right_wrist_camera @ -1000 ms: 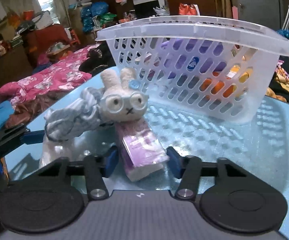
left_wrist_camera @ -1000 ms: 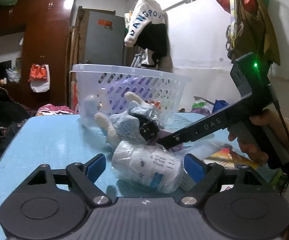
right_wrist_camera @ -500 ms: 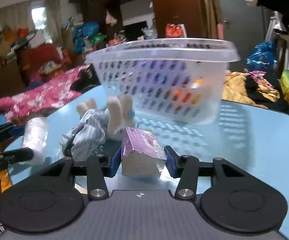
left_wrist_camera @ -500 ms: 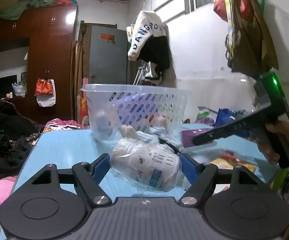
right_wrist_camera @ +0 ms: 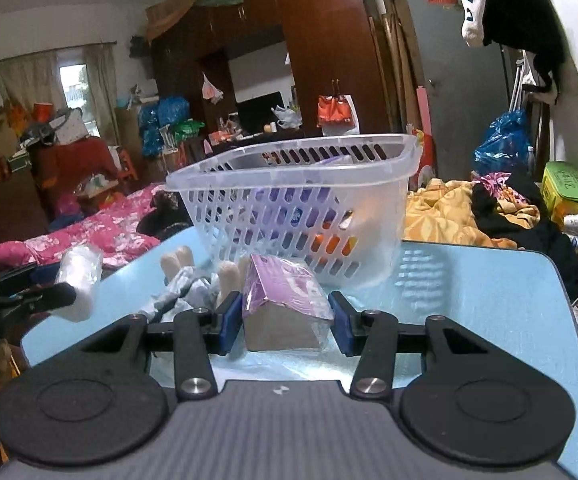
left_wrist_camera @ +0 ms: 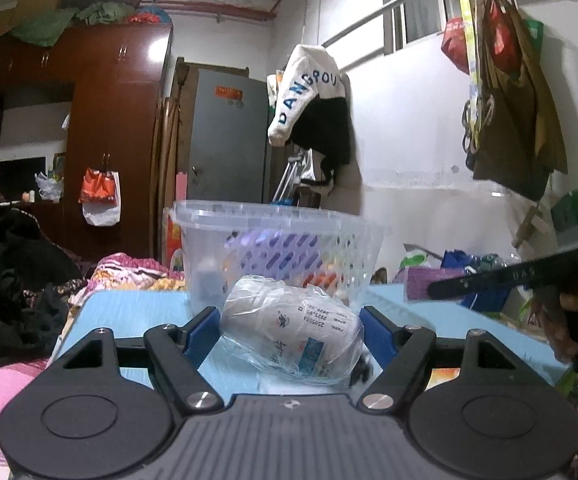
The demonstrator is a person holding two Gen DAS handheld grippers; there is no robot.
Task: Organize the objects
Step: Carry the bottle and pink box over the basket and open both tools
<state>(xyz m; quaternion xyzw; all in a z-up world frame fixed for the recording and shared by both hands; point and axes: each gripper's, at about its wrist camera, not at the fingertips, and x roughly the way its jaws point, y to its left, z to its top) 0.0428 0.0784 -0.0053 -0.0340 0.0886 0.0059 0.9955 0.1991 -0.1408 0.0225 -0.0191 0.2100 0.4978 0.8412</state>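
Note:
My left gripper is shut on a white roll wrapped in clear plastic and holds it above the blue table, short of the clear plastic basket. My right gripper is shut on a purple tissue pack, lifted above the table in front of the basket. The basket holds purple and orange items. A plush rabbit lies on the table left of the pack. The left gripper with the roll shows at the left of the right wrist view.
The blue table has its edge at the right. A bed with pink bedding and piled clothes lie beyond it. The right gripper's body crosses the right side of the left wrist view.
Both grippers have risen from the table with their loads. The roll and the tissue pack came up off the table, away from the plush rabbit, and sit higher against the basket.

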